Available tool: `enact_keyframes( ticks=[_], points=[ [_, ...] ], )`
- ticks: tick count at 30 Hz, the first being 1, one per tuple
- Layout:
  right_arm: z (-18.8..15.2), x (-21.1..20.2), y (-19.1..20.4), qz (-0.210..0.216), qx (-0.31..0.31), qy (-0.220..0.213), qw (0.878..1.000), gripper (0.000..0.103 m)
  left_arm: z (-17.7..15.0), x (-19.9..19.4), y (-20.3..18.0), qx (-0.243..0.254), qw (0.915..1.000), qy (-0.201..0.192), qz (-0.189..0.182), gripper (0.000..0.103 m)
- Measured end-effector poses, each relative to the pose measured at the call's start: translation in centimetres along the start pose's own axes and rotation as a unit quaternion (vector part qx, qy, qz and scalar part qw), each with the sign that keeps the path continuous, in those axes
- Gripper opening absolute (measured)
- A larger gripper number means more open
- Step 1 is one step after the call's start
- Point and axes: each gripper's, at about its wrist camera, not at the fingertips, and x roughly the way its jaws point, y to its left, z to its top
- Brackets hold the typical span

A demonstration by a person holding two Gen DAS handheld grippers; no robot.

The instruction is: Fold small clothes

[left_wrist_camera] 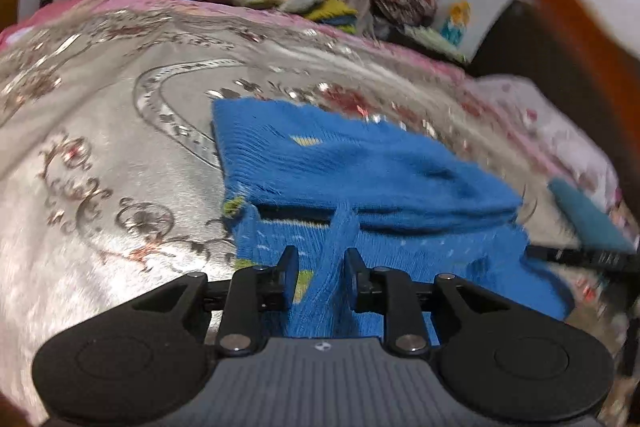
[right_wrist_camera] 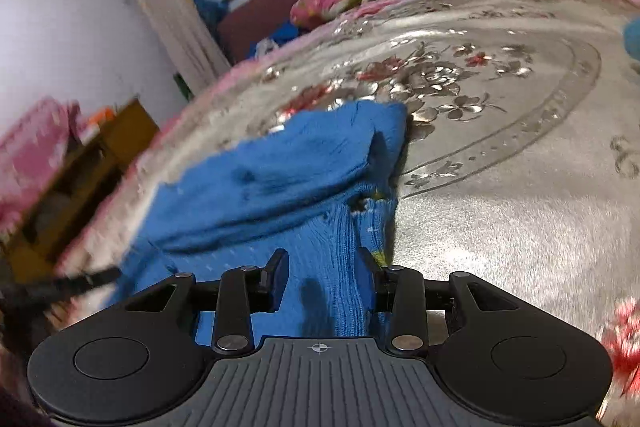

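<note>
Left gripper [left_wrist_camera: 318, 259] and right gripper [right_wrist_camera: 324, 261] each part-open, loose fold of blue knit garment [left_wrist_camera: 360, 163] between jaws, on silver floral bedspread [left_wrist_camera: 100, 131].

Both grippers' [left_wrist_camera: 318, 257] [right_wrist_camera: 322, 261] jaws slightly parted.

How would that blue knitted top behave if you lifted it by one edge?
The blue knitted top would probably droop: it already lies in soft folds on the bedspread. Its ribbed knit bunches between the open fingers, so it likely stretches. It looks light.
</note>
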Motion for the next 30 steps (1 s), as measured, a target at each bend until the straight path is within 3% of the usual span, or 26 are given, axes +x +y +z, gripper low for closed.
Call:
enact_keyframes(
  ticks=[3,15,24,26,30],
  points=[
    [-0.2,0.1,-0.1,-0.001,-0.004,0.002,1.000,0.037,-0.1,0.5,-0.6,0.027,0.9996,0.001,0.009,0.033],
    [0.1,-0.2,-0.1,-0.009,-0.023,-0.003,1.000,0.036,-0.2,0.7,-1.2,0.043,0.9990,0.008,0.001,0.035],
    [0.0,0.7,1.2,-0.006,-0.072,0.026,0.997,0.037,-0.2,0.2,-1.3,0.058,0.9982,0.008,0.012,0.038],
    [-0.2,0.6,1.5,-0.004,-0.081,0.029,0.996,0.037,-0.2,0.4,-1.8,0.071,0.9973,0.010,0.017,0.036],
    [-0.2,0.6,1.5,-0.009,-0.082,0.032,0.996,0.032,0.1,0.4,-2.9,0.099,0.9946,0.022,0.021,0.017]
  ],
)
